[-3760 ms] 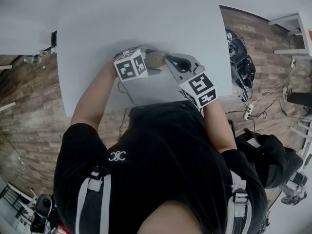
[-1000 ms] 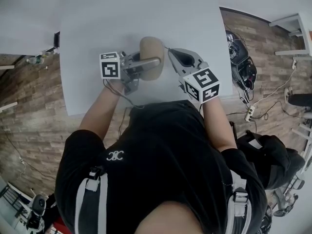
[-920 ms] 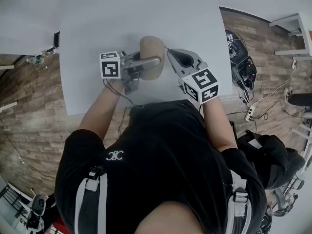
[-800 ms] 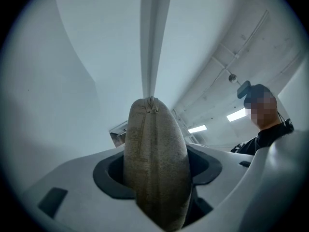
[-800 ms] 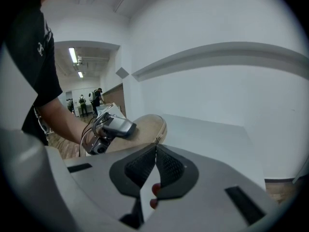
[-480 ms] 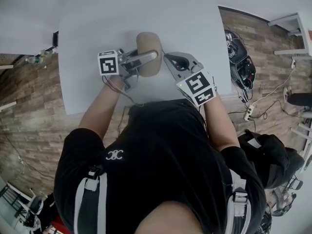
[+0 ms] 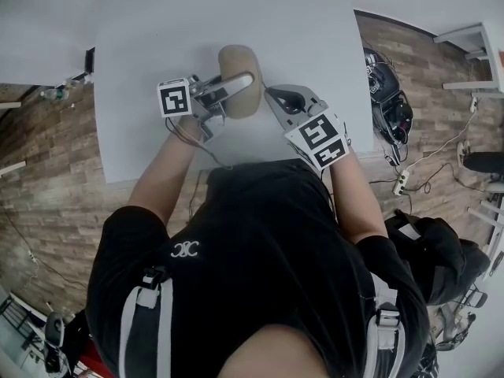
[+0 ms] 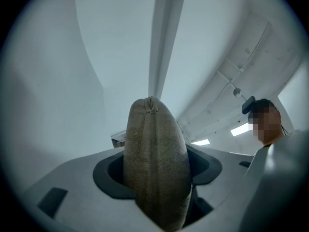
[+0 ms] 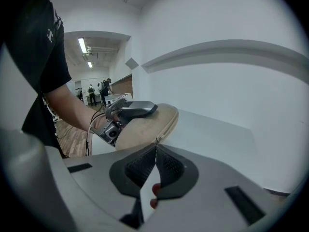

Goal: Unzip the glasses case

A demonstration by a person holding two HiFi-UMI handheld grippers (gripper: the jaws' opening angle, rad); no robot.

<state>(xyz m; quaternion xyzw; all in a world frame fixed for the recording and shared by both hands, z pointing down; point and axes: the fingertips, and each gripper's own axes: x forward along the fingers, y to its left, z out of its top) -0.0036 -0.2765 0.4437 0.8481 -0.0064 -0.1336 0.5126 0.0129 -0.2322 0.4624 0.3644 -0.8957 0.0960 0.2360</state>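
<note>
At upper centre of the head view, the left gripper (image 7: 249, 81) clamps the tan glasses case (image 7: 239, 60) over the white desk (image 7: 181, 22). Left gripper view: jaws grip the case (image 8: 157, 168), centre frame. Right gripper view: right gripper (image 9: 155, 149) closed, tips at the case (image 9: 145, 129) edge, centre frame

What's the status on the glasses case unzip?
Left tool clamped on glasses case. Right tool shut, tips at zipper seam; pull grip unconfirmed. Case looks zipped shut. Nothing in the way.
</note>
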